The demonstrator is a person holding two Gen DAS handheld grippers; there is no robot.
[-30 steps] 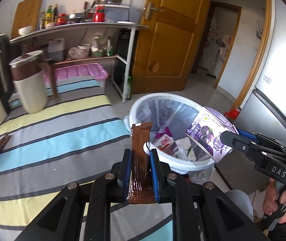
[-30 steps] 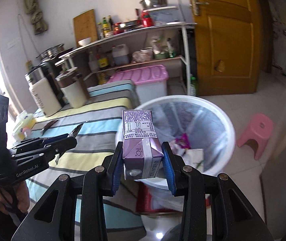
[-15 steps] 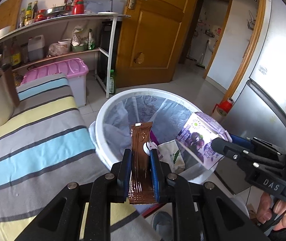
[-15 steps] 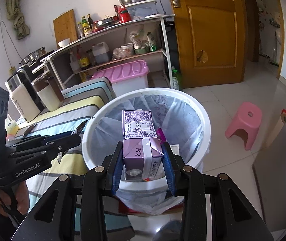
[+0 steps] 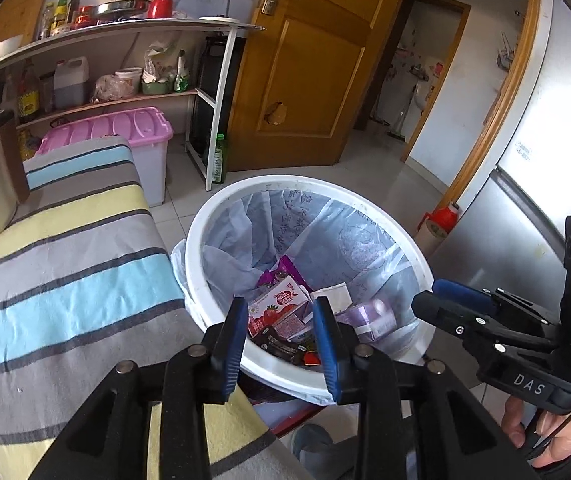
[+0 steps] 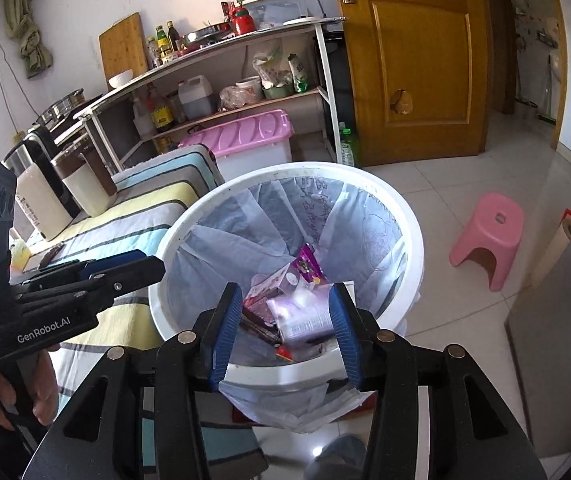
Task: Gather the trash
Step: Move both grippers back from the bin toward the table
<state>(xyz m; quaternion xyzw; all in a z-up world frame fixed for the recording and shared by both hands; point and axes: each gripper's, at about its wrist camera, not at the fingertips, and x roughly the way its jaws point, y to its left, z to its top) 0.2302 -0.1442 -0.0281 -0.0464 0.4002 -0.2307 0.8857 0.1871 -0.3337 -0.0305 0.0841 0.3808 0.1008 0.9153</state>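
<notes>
A white bin [image 5: 285, 184] with a pale liner stands beside the striped table; its rim [image 6: 285, 168] fills the middle of the right wrist view too. My left gripper [image 5: 281, 312] hangs over its near edge, jaws opening with nothing between them. The brown wrapper [image 5: 281, 346] lies in the bin below, next to a red strawberry carton [image 5: 281, 304]. My right gripper [image 6: 285, 300] is also above the bin with its jaws opening. The purple carton [image 6: 305, 320] shows blurred below it, free of the pads, down among the trash [image 5: 369, 318]. Each gripper shows in the other's view [image 5: 437, 296] [image 6: 153, 264].
The striped tablecloth [image 5: 65, 280] lies left of the bin, with a kettle [image 6: 41, 200] and a jug at its far end. A pink stool [image 6: 489, 232] stands on the tiled floor to the right. Behind are a pink-lidded box [image 5: 117, 132], a shelf rack and a wooden door [image 5: 305, 80].
Both grippers moved from the table side to over the bin, then opened. The brown wrapper and the purple carton left the jaws and dropped into the bin.
</notes>
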